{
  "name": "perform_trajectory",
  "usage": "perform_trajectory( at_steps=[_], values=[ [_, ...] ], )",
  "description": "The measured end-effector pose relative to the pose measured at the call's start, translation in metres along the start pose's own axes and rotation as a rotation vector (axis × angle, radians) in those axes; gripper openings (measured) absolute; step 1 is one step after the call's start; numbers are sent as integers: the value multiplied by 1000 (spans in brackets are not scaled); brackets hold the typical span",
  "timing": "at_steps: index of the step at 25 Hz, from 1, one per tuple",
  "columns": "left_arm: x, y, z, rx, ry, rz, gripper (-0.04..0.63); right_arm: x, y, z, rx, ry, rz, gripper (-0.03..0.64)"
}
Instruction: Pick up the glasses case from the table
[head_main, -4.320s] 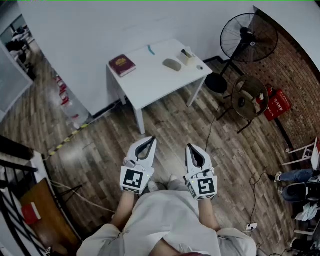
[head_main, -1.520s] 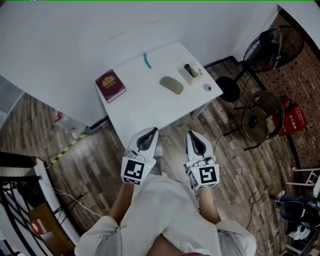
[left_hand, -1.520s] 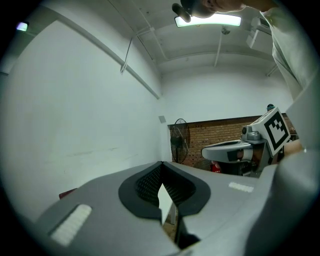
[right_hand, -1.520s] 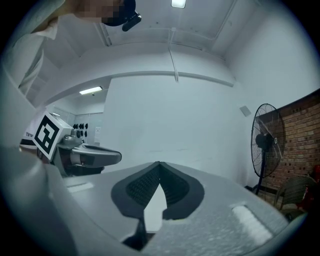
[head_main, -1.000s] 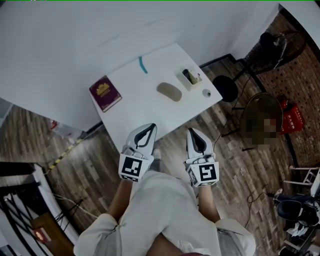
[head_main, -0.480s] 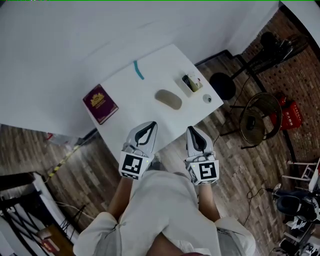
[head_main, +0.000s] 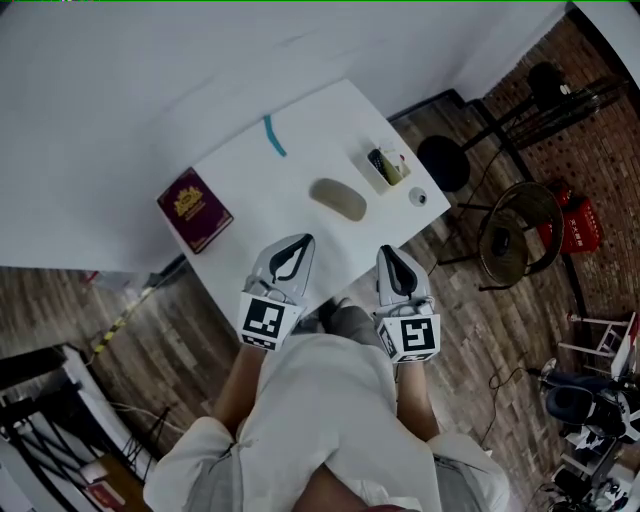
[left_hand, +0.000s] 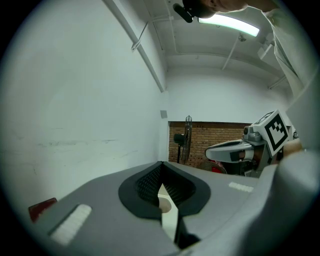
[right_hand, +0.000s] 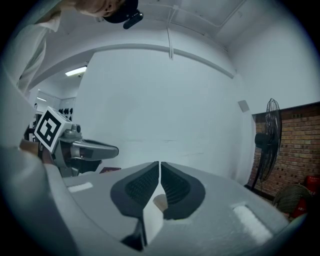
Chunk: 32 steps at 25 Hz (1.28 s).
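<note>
The glasses case (head_main: 338, 198), an olive-beige oval, lies on the white table (head_main: 300, 180) right of its middle. My left gripper (head_main: 304, 239) hangs over the table's near edge, short of the case and to its left, jaws shut and empty. My right gripper (head_main: 386, 250) is level with it at the near right edge, also shut and empty. In the left gripper view the fingertips (left_hand: 161, 164) meet, and a beige shape (left_hand: 165, 203) shows in the gap below them. The right gripper view shows the same closed tips (right_hand: 159, 163).
A dark red book (head_main: 193, 209) lies at the table's left, a teal strip (head_main: 272, 136) at the back, a small open box (head_main: 388, 166) and a tiny round item (head_main: 418, 197) at the right. A stool (head_main: 443, 162), a fan and a round chair (head_main: 514, 222) stand to the right on the wood floor.
The table has come closer in the head view. Both grippers, earlier over the floor, now reach over its near edge. Their jaws stay shut.
</note>
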<state>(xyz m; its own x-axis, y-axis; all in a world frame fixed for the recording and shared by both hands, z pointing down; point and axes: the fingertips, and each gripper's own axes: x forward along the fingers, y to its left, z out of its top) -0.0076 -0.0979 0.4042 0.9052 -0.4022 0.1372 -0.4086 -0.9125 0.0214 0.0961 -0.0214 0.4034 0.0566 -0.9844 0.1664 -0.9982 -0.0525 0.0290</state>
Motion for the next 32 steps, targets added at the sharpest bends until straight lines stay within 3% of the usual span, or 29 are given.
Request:
perform_trajectory(
  at_steps=[11, 18, 32],
  values=[
    [33, 9, -7, 1, 29, 6, 18, 25, -26, -8, -2, 28, 13, 17],
    [58, 16, -9, -3, 43, 50, 18, 55, -44, -15, 10, 54, 80, 17],
    [104, 38, -39, -64, 148, 163, 18, 113, -73, -46, 9, 152, 231, 17]
  ],
)
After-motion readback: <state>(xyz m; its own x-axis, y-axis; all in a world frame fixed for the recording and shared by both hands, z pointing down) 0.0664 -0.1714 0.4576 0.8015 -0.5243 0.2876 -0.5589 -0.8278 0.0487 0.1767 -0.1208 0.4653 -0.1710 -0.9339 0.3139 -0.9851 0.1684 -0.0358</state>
